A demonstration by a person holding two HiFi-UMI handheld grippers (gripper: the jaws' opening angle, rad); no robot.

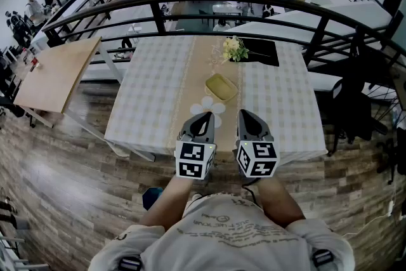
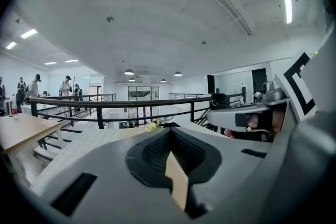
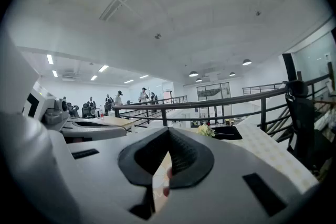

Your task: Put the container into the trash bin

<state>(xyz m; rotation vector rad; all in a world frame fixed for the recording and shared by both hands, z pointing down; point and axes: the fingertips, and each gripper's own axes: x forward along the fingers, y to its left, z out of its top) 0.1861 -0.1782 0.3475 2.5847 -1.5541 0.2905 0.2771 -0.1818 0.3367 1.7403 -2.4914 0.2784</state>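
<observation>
A shallow yellow-green container [image 1: 221, 87] lies on the beige runner in the middle of the checked table [image 1: 152, 98], just beyond a white flower-shaped mat [image 1: 207, 105]. My left gripper [image 1: 207, 115] and right gripper [image 1: 244, 114] hover side by side over the table's near edge, both pointing at the container and a short way from it. The jaws of each are shut with nothing between them. In the left gripper view [image 2: 169, 131] and the right gripper view [image 3: 169, 131] the closed jaws hide the container. No trash bin shows clearly in any view.
A small bunch of pale flowers [image 1: 235, 47] and a black mat [image 1: 261, 51] sit at the table's far end. A dark curved railing [image 1: 254, 3] runs behind it. A wooden table [image 1: 54, 73] stands at the left, with people far off. Something dark blue [image 1: 151, 197] lies on the floor by my left arm.
</observation>
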